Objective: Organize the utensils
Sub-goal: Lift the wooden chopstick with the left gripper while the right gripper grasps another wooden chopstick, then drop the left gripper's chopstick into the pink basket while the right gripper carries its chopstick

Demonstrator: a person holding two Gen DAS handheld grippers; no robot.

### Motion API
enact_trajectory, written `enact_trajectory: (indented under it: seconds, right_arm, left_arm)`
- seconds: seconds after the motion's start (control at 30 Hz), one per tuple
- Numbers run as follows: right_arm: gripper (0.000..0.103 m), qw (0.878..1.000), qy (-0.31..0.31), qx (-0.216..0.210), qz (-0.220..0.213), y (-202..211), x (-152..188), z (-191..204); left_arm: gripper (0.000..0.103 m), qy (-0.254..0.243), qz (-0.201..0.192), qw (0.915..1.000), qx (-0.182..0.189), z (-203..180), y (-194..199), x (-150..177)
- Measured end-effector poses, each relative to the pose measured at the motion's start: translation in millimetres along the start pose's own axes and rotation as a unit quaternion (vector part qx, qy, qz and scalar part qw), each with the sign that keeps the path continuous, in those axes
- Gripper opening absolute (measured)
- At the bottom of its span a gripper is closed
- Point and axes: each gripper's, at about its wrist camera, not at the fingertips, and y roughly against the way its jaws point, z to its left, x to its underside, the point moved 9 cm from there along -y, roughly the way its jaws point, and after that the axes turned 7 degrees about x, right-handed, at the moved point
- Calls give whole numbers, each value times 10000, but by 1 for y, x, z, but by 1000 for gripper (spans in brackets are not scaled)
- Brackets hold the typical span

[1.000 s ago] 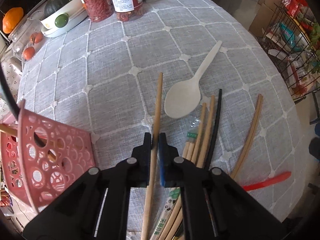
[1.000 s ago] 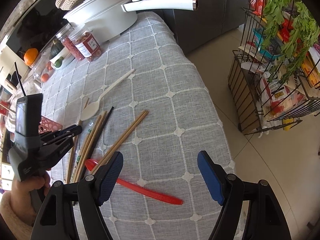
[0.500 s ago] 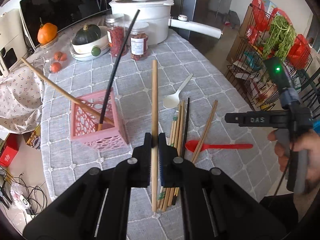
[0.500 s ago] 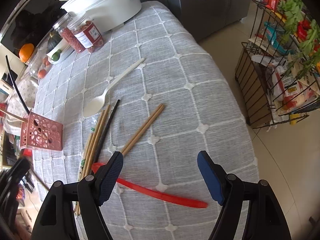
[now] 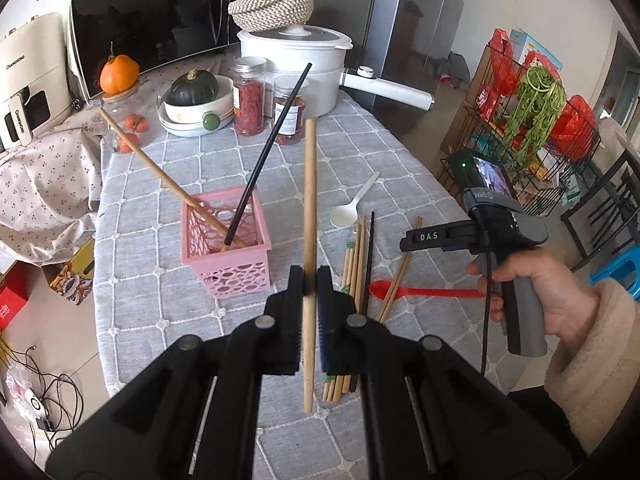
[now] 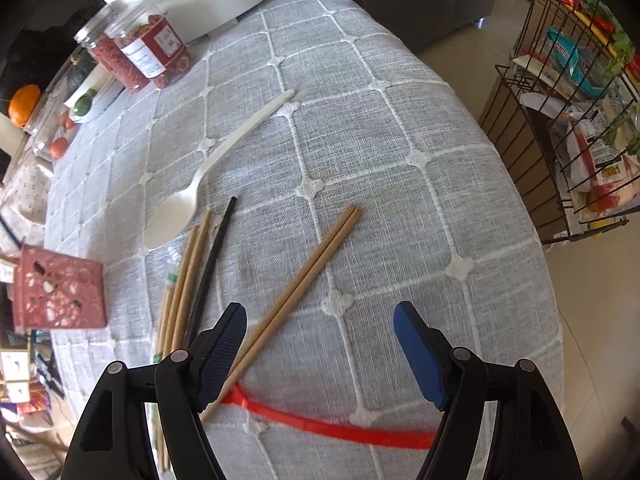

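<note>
Clenching a wooden chopstick [image 5: 309, 208], the left claw [image 5: 309, 300] has lifted it off the tabletop [image 5: 360, 148] beside the pink basket [image 5: 226, 250], ready for dropping in. Right claw [image 6: 320, 344], jaws just narrowing yet empty, has descended over the red spoon [image 6: 328, 426].

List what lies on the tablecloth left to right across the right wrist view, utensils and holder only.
pink basket → white spoon → black chopstick → pair of wooden chopsticks → red spoon's handle
</note>
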Motion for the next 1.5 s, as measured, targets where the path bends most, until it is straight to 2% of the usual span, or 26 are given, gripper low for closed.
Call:
enact_trajectory:
  seconds: [0.07, 0.1, 0.13, 0.2, 0.23, 0.27, 0.4, 0.53, 0.73, 0.97, 1.1, 1.23, 1.37, 1.5]
  right_arm:
    - [70, 9999, -19, 158, -13, -6, -2, 2]
    - [57, 9996, 42, 261, -116, -6, -4, 5]
    - [53, 9989, 150, 431, -132, -7, -4, 7]
    - [37, 9970, 241, 713, -187, -7, -3, 8]
    - [33, 9972, 223, 693, -192, -6, -2, 9]
    - [19, 9972, 184, 696, -193, -6, -2, 9]
    - [5, 9995, -262, 136, -82, -5, -2, 0]
    - [5, 9961, -679, -563, 70, -3, -4, -13]
    - [5, 9912, -800, -1051, -126, 22, -5, -26]
    - [5, 9838, -490, -1548, -760, 87, 6, -24]
    - [5, 9736, -8, -1807, -1398, 133, 11, -9]
    - [5, 9637, 195, -1964, -1799, 168, 19, 1]
    - [5, 9547, 273, -2075, -2117, 190, 17, 9]
    - [5, 9529, 252, -2106, -2170, 191, 15, 15]
  left_arm:
    - [7, 3, 18, 10000, 5, 1, 0, 2]
    - [7, -7, 14, 10000, 3, 1, 1, 3]
    - [7, -20, 6, 10000, -8, 2, 3, 4]
    - [7, -25, -10, 10000, -39, 5, 5, 5]
    - [7, -8, -12, 10000, -40, 7, 6, 6]
    - [7, 13, -17, 10000, -49, 9, 7, 6]
    - [7, 46, -54, 10000, -69, 14, 12, 7]
    - [7, 50, -148, 9999, -57, 17, 18, 7]
    - [7, 89, -326, 9994, -36, 24, 31, 6]
    - [7, 132, -830, 9965, -27, 29, 57, -7]
    - [7, 168, -1287, 9915, 10, 29, 76, -20]
    - [7, 199, -1974, 9801, 52, 29, 97, -37]
    - [7, 199, -2745, 9613, -108, 36, 114, -53]
    - [7, 487, -3178, 9467, -187, 51, 113, -64]
